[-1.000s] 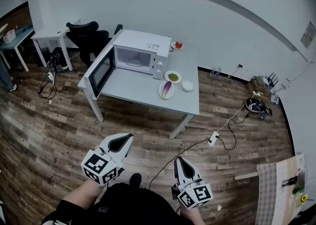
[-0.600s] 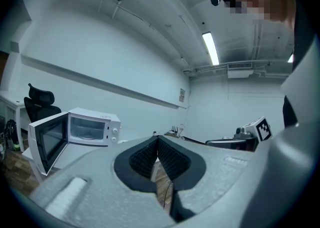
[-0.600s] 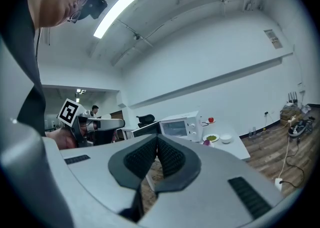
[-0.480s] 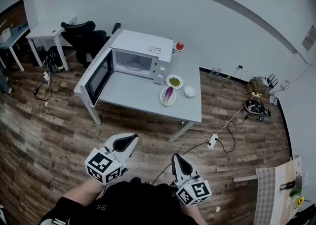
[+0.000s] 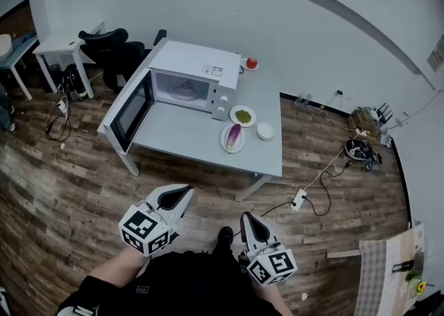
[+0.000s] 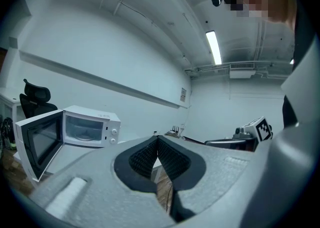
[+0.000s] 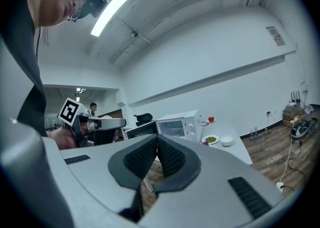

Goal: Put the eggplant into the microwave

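Note:
A purple eggplant (image 5: 234,135) lies on a white plate (image 5: 225,144) near the front of the grey table (image 5: 182,127). The white microwave (image 5: 197,77) stands at the table's back left with its door (image 5: 129,107) swung wide open, and it shows as microwave (image 6: 90,126) and microwave (image 7: 176,125) in both gripper views. My left gripper (image 5: 182,192) and right gripper (image 5: 245,220) are held low over the wooden floor, well short of the table. Both are shut with nothing between the jaws.
On the table also sit a plate of green food (image 5: 243,115), a small white bowl (image 5: 265,131) and a red fruit on a plate (image 5: 251,63). A power strip (image 5: 300,199) and cables lie on the floor right of the table. A black chair (image 5: 111,48) stands at the back left.
The table and microwave have shifted slightly in the head view as the person moves. Both grippers stay shut and low in front of the body.

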